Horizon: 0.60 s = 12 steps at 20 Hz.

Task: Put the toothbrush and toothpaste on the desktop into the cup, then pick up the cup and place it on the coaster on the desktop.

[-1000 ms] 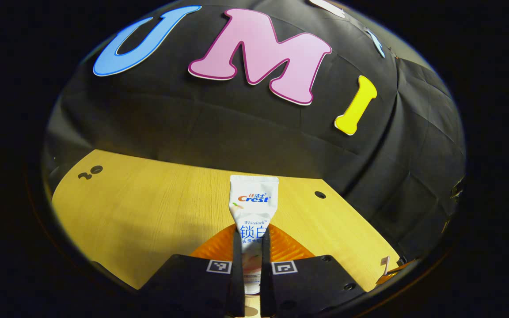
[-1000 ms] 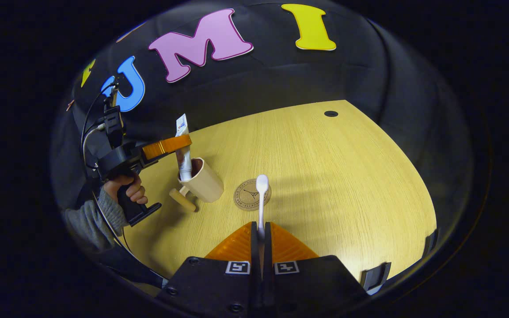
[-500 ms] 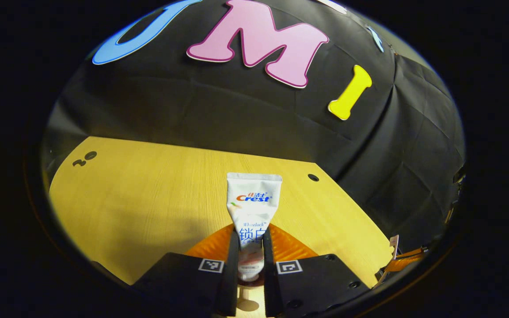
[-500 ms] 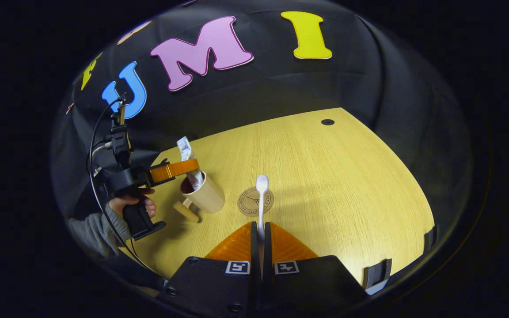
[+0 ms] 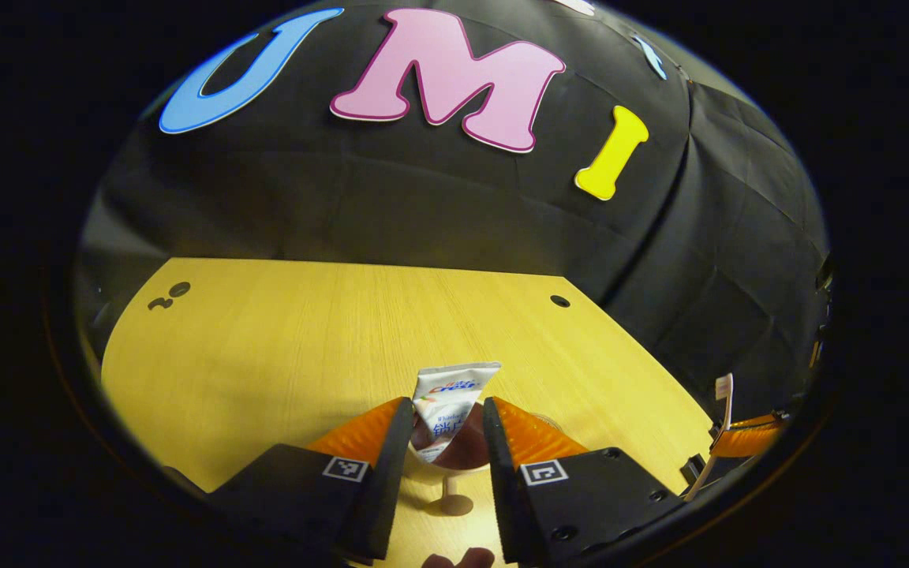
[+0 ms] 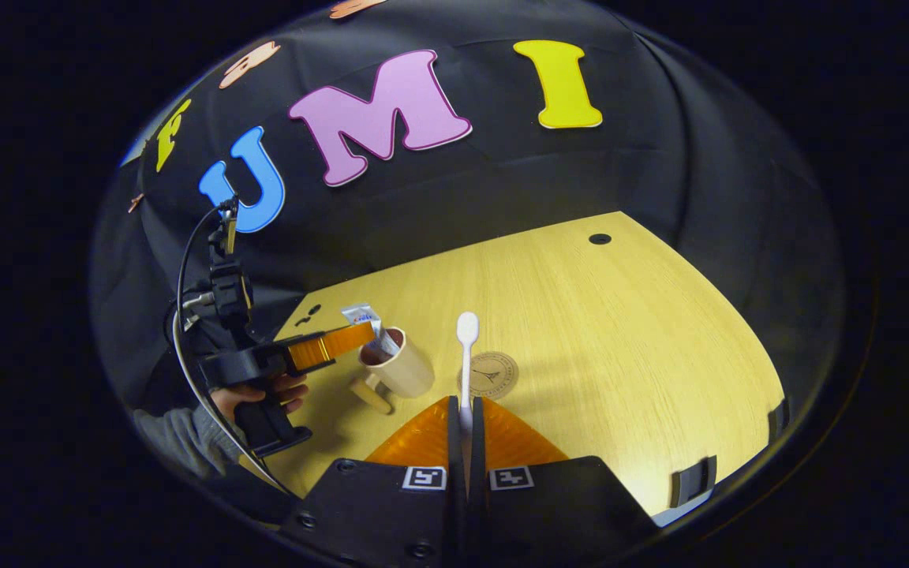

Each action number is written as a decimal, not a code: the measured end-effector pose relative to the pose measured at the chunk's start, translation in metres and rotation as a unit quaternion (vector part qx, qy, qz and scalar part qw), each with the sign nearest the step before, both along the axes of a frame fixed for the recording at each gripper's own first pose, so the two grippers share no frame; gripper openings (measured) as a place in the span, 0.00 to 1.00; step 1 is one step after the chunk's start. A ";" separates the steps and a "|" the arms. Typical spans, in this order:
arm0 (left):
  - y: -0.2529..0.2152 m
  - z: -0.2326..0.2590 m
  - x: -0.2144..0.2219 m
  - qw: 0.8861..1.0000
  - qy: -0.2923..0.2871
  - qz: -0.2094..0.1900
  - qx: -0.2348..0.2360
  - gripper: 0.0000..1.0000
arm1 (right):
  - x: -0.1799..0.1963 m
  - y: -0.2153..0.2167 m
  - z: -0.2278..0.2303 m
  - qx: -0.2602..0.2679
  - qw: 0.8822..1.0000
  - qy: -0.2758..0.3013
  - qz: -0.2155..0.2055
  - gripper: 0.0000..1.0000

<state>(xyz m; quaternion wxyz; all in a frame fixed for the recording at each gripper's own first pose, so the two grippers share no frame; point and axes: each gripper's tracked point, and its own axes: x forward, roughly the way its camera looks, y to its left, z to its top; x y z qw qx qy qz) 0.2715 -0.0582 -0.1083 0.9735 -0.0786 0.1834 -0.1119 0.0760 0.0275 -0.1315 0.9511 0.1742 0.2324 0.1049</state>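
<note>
Wooden desktop [image 6: 620, 331], pale grain, backed by the black cloth wall. Cup [image 6: 399, 369], cream outside and brown inside, standing upright on the desktop with its handle toward the near edge; just to its right lies the round coaster [image 6: 494, 374], flat, bare, close to the cup but not touching it. Toothpaste [image 5: 447, 398], white tube, resting in the cup with its crimped end sticking up and leaning over the rim. Left gripper [image 5: 445, 426], held in a hand [image 6: 261, 392] with a grey sleeve, poised above the cup mouth; its fingers stand apart on either side of the tube, not pressing on it. Right gripper [image 6: 466, 410], fingers drawn together and clamped on the toothbrush [image 6: 466, 355], white, its rounded end pointing forward, held in the air between the cup and the coaster as seen from the right gripper view.
</note>
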 end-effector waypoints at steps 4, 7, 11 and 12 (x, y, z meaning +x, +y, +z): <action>0.015 0.008 -0.029 1.000 0.000 0.006 -0.009 0.58 | 0.020 0.024 0.026 0.031 0.999 -0.035 0.017 0.05; 0.018 0.010 -0.058 1.000 0.010 0.000 -0.024 0.58 | 0.041 0.045 0.041 0.058 0.996 -0.053 0.036 0.05; 0.021 0.006 -0.093 1.000 0.017 0.000 -0.016 0.58 | 0.071 0.066 0.058 0.076 0.993 -0.073 0.059 0.05; 0.022 0.003 -0.102 1.000 0.020 0.001 -0.014 0.58 | 0.075 0.070 0.062 0.079 0.992 -0.080 0.065 0.05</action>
